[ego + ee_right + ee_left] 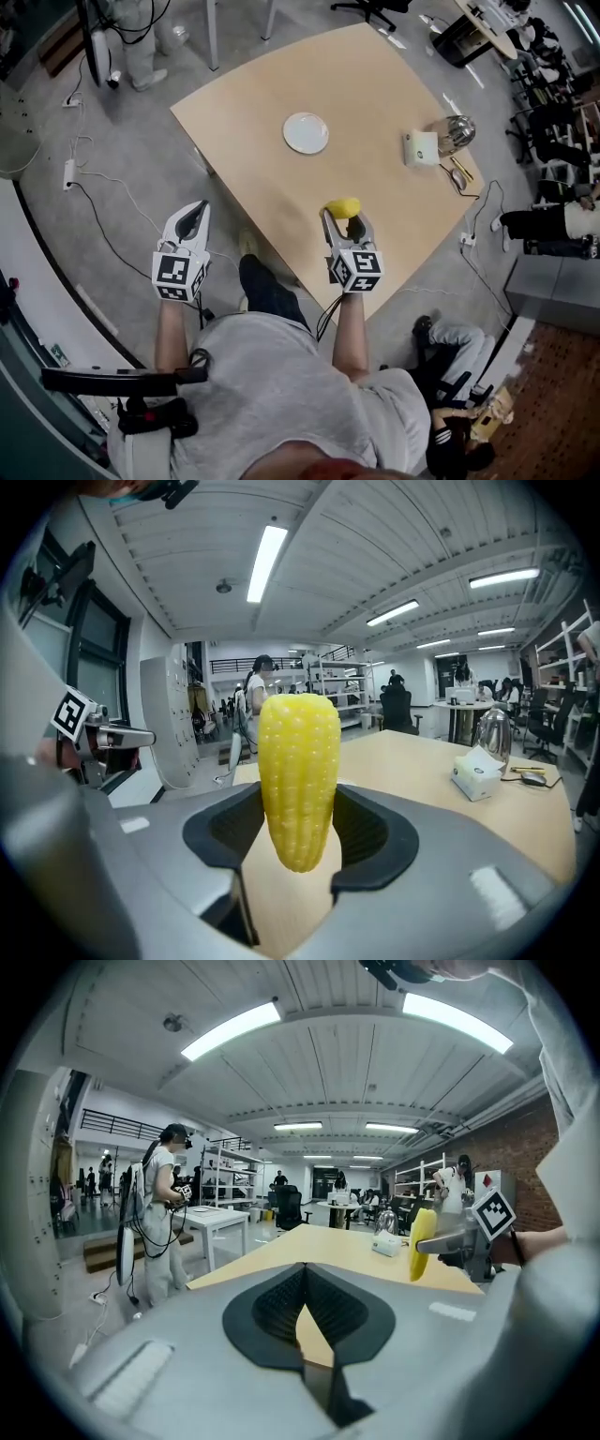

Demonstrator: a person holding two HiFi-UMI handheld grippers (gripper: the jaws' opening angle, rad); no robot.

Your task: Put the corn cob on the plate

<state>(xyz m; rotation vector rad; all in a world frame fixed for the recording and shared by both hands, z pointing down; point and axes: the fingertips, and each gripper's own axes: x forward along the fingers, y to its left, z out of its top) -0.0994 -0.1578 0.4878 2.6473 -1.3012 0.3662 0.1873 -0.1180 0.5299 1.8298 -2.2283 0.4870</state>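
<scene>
Right gripper [344, 223] clamped on corn [298, 780], over near edge of table [375, 94], seemingly lifted off it. Left gripper [305, 1277] jaws together, empty, off table. Plate [306, 132] well apart; tissue box [421, 147] far right.

The light grey right gripper [298, 841] has black, finely ribbed jaws, and between them is a bright yellow corn cob [298, 780] patterned with rows of small rounded kernels. Beyond those jaws the pale tan wooden worktop [375, 112] carries a plain white round plate [306, 132], a white tissue box [476, 772] and a shiny silver kettle [492, 731]. The light grey left gripper [305, 1274] has the same black ribbed jaws, with speckled grey floor [112, 187] under them, and behind both pairs of jaws sit white marker cubes [356, 267] printed with black square patterns.
</scene>
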